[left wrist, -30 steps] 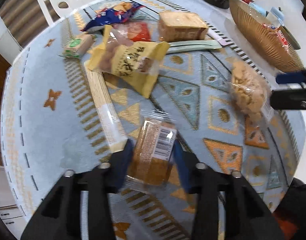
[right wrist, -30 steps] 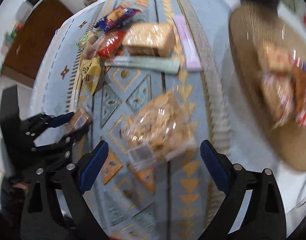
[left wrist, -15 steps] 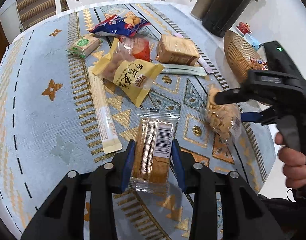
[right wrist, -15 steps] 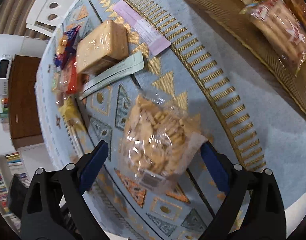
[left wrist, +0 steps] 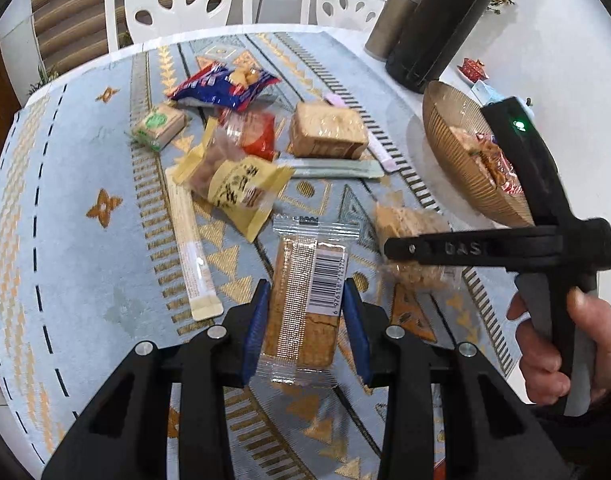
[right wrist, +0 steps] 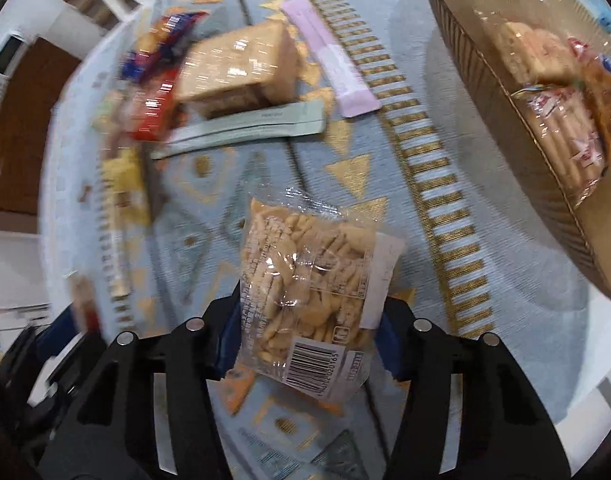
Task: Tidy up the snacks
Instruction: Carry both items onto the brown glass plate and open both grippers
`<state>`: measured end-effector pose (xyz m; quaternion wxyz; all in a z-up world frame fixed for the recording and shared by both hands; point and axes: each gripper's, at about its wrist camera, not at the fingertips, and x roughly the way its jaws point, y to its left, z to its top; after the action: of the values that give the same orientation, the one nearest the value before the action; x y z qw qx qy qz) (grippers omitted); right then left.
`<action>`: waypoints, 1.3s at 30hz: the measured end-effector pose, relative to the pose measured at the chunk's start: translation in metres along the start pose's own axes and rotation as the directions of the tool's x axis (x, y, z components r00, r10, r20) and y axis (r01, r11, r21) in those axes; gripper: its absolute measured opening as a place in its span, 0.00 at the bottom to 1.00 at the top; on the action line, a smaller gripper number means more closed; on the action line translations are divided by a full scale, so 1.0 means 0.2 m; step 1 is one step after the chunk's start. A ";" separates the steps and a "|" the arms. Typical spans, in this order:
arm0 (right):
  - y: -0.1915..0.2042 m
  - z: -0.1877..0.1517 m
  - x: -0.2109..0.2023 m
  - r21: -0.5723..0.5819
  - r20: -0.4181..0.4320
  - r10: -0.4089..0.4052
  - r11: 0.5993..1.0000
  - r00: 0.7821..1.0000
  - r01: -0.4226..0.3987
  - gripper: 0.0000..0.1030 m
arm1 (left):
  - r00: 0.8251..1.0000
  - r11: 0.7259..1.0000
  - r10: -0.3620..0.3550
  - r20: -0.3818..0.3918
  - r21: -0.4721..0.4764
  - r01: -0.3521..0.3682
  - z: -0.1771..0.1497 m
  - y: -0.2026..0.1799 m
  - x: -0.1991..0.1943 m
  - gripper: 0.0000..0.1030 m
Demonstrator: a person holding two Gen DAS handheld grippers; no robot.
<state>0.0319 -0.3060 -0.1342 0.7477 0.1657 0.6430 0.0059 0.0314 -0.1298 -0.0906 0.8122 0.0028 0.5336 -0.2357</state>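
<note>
left wrist view: nearest the lens, the left gripper (left wrist: 305, 316) is clamped on the wafer bar (left wrist: 305, 304), blue pads pressed to both long sides of its clear wrapper; a second ago it looked less settled between the fingers, and now it sits squarely gripped and seems clear of the patterned tablecloth (left wrist: 77, 240). just beyond, the right gripper (right wrist: 305, 340) has changed more: half a second ago its fingers stood wide around the cracker bag (right wrist: 309, 296), and now they are pinched on the bag's lower sides, with the bag apparently lifted off the cloth. so 2 snacks are in hand at once, which i judge means both pickups are done and the carry comes next. farther out the loose pile remains: the yellow packet (left wrist: 233, 188), the toast pack (left wrist: 325, 132), the blue bag (left wrist: 221, 84). farthest right, the ribbed bowl (left wrist: 465, 168) already holds several snacks and is the likely drop point
</note>
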 end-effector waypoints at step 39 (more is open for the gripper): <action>-0.96 0.61 -0.93 0.117 0.350 0.047 0.989 0.936 -0.094 0.57 | 0.995 0.973 -0.046 0.090 0.228 0.024 0.81 -1.17 0.34 0.36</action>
<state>0.0790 -0.5576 0.0106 0.8358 0.2360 0.4942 -0.0387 0.1025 -0.4059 -0.0219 0.8268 0.0747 0.4641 -0.3089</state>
